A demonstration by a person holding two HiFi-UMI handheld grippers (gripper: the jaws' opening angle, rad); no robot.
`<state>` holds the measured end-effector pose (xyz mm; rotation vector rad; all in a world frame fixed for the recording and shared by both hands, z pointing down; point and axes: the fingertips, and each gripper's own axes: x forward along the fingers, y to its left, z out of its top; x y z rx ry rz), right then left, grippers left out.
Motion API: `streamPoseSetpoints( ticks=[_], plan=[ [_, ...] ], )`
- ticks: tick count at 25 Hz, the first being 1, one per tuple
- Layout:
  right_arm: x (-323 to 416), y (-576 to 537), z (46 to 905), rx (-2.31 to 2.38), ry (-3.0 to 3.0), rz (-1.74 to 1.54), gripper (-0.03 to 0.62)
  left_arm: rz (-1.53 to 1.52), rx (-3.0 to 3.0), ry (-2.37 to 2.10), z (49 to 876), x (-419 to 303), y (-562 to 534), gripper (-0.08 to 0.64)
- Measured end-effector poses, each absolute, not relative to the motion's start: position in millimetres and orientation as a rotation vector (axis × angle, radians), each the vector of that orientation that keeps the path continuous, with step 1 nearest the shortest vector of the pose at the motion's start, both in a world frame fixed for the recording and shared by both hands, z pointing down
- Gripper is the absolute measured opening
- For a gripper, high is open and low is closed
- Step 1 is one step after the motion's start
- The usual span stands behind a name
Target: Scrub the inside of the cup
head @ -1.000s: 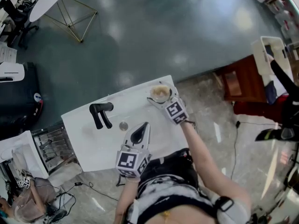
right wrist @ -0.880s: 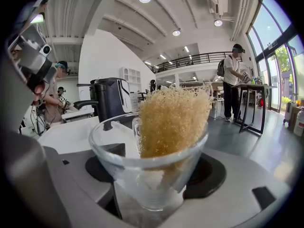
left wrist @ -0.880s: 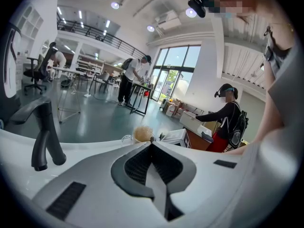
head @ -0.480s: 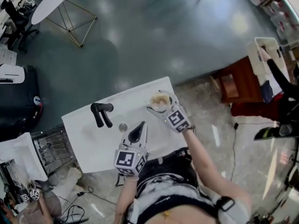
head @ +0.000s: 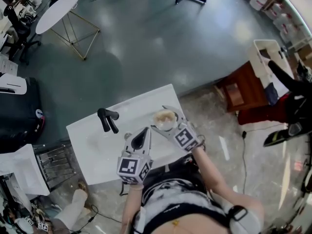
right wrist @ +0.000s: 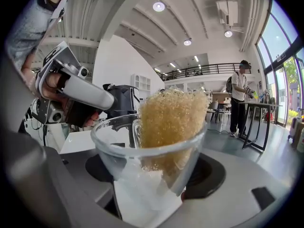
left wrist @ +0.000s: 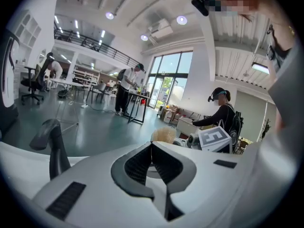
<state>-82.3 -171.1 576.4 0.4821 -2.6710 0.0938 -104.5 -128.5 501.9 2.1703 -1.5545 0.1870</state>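
Note:
My right gripper (head: 163, 125) is shut on a clear glass cup (head: 165, 119), held just above the white table (head: 90, 140). A tan scrub sponge (right wrist: 171, 118) stands upright inside the cup (right wrist: 118, 146) and sticks out over its rim. My left gripper (head: 146, 133) hovers over the table's near edge, a little to the left of the cup, and points at it. Its jaws (left wrist: 152, 148) are shut with nothing between them. In the left gripper view the sponge (left wrist: 164, 136) shows just past them.
A black faucet-like fixture (head: 107, 119) stands on the table's left part, with a small round fitting (head: 127, 136) near it. Grey floor lies beyond the table's far edge. A wire rack (head: 51, 157) sits to the table's left and a wooden stand (head: 239, 94) to the right.
The right gripper has lifted the cup with the sponge and brought it nearer, toward the left gripper. The left gripper has risen slightly.

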Motion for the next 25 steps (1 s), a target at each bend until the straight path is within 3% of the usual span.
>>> streamPoseSetpoints(
  ticks=[9, 13, 19, 25],
  plan=[
    [-82, -135, 552, 0.473, -2.682, 0.064, 0.391, 0.182, 2.235, -1.568, 478, -108, -115, 0.023],
    [-84, -124, 547, 0.47, -2.684, 0.057, 0.391, 0.265, 2.317, -1.504, 469, -100, -114, 0.092],
    [-91, -108, 538, 0.436, -2.688, 0.023, 0.393, 0.605, 2.466, -1.433, 469, -83, -116, 0.25],
    [-102, -86, 536, 0.346, -2.671, -0.077, 0.393, 0.93, 2.537, -1.315, 484, -73, -106, 0.256]
  ],
)
